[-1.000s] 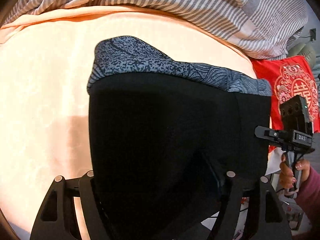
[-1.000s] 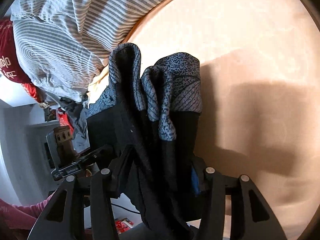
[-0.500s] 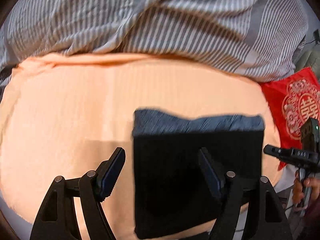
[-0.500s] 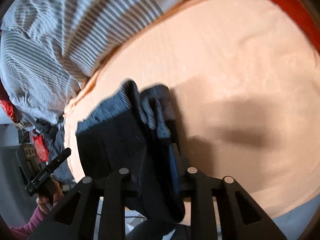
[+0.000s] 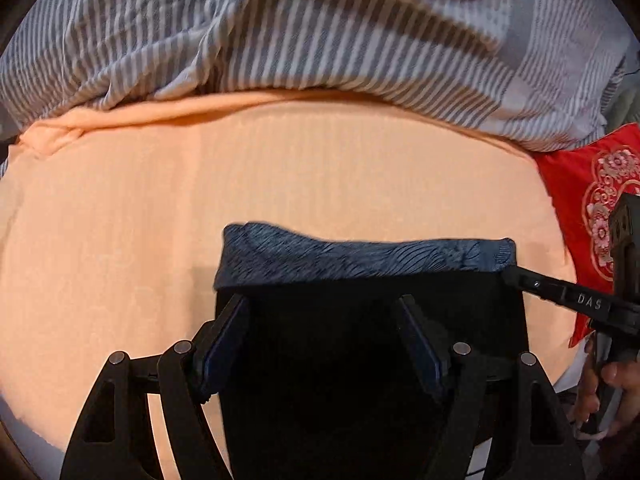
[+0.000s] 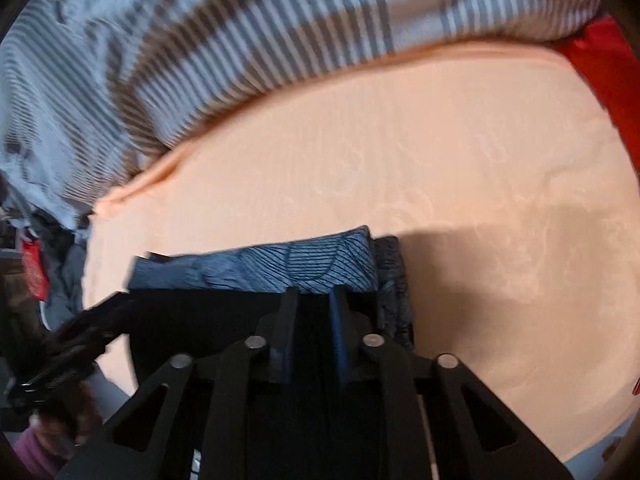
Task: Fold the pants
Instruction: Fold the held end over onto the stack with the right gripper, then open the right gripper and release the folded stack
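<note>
The pants lie folded on the peach sheet: a black panel with a blue patterned waistband along its far edge. My left gripper hovers open over the black cloth, with nothing pinched between its pads. In the right wrist view my right gripper is over the pants near their right edge. Its jaws are closing to a thin gap that is filled with dark cloth. The right gripper's black frame reaches the waistband's right corner, with a hand on its handle.
A grey striped duvet is bunched along the far side of the bed. A red embroidered cushion lies at the right. Beyond the sheet's left edge sits dark clutter. Bare sheet stretches right of the pants.
The pants dropped from in front of both cameras to lie flat and folded. Both grippers rose and tilted up. The right jaws narrowed from a wide hold on bunched cloth to a thin gap.
</note>
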Motion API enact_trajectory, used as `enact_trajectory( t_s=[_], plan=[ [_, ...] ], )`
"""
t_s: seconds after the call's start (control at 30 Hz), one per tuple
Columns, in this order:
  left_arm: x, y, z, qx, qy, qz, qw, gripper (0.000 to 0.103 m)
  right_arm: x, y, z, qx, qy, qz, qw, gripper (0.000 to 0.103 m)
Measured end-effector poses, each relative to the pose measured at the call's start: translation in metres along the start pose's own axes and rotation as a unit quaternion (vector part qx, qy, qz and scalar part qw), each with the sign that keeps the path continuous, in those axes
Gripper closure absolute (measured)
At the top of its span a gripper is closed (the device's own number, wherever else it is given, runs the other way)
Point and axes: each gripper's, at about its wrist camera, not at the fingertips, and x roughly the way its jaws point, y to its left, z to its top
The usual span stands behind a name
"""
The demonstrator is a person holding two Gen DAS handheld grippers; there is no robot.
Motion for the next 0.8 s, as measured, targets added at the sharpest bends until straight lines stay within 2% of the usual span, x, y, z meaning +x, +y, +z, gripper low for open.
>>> enact_trajectory(
  t_s=[0.07, 0.23, 0.37, 0.43, 0.5, 0.53, 0.6, 0.8],
  plan=[
    [0.000, 0.000, -0.002, 0.008, 0.003, 0.011, 0.9999, 0.027, -0.001, -0.007, 0.001, 0.013, 0.000, 0.011, 1.000, 0.101],
    [-0.015, 0.001, -0.019, 0.012, 0.007, 0.024, 0.9996, 0.027, -0.025, -0.011, -0.014, 0.012, 0.004, -0.011, 1.000, 0.097],
    [-0.017, -0.005, -0.046, 0.023, 0.016, 0.053, 0.9982, 0.027, -0.046, -0.001, -0.048, -0.002, 0.010, -0.015, 1.000, 0.096],
    [-0.007, -0.007, -0.057, 0.026, 0.030, 0.068, 0.9969, 0.027, -0.047, 0.006, -0.067, -0.014, 0.019, -0.027, 0.999, 0.096],
    [0.002, -0.010, -0.064, 0.035, 0.029, 0.091, 0.9948, 0.027, -0.034, 0.005, -0.081, -0.014, 0.041, -0.043, 0.998, 0.096],
    [0.004, -0.012, -0.066, 0.039, 0.025, 0.098, 0.9941, 0.020, -0.027, 0.002, -0.085, -0.005, 0.046, -0.046, 0.998, 0.096],
    [0.010, -0.013, -0.066, 0.038, 0.018, 0.100, 0.9941, 0.013, -0.020, -0.005, -0.086, 0.012, 0.036, -0.041, 0.998, 0.096],
    [0.012, -0.011, -0.061, 0.033, 0.021, 0.097, 0.9945, 0.010, -0.017, -0.004, -0.077, 0.002, 0.028, -0.048, 0.998, 0.096]
  ],
)
